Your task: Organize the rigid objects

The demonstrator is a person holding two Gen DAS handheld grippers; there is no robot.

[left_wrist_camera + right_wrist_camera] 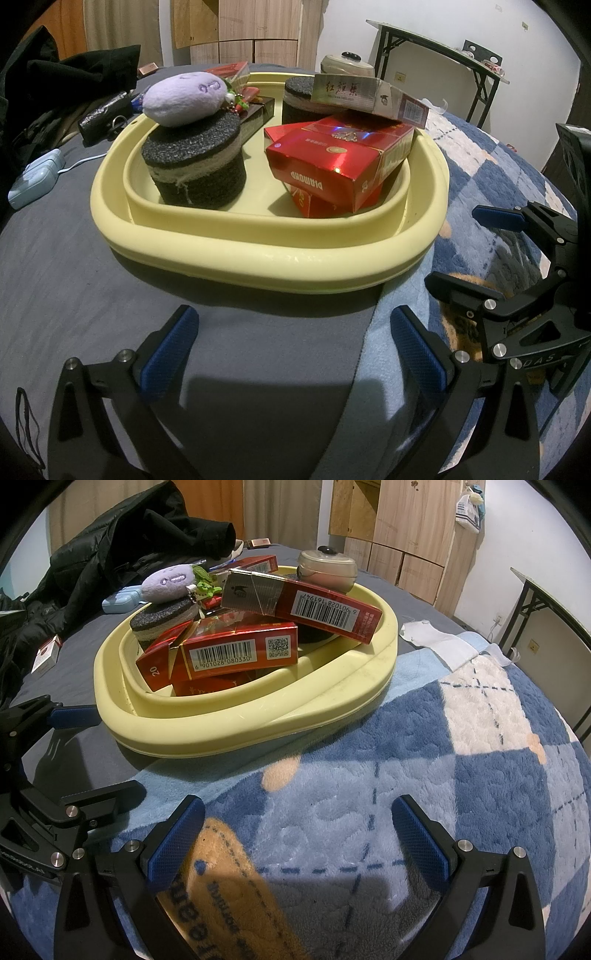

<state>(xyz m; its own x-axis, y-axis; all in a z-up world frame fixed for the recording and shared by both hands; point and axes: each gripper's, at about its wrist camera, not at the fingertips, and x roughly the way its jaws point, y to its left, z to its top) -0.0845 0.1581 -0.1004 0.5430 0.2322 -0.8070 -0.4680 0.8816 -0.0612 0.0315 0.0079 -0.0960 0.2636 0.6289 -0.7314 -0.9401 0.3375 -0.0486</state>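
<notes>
your left gripper (291, 347) hangs low over a grey sheet (74, 258), its blue-padded fingers (166, 350) spread wide apart with nothing between them. your right gripper (295, 834) hovers just beside it over a blue checked fleece blanket (443, 775), its fingers equally wide and holding nothing. ahead of both sits a pale yellow basin (258, 254), resting partly on the sheet and partly on the blanket. inside it, near the left wall, stands a dark round sponge block (195, 166) with a purple plush toy (184, 98) lying on top. on the right side of the basin lies a tilted pile of red cigarette packs (340, 158), the topmost being a silver and red carton (369, 96) leaning across a second dark sponge block (299, 99) at the back. another dark box (258, 114) lies near the basin's far wall. outside the basin, a light blue case (33, 181) rests on the sheet to the left, near black clothing (74, 77). a small red and white pack (46, 655) lies on the sheet far left in the right wrist view. a white cloth (436, 640) lies on the blanket beyond the basin.
</notes>
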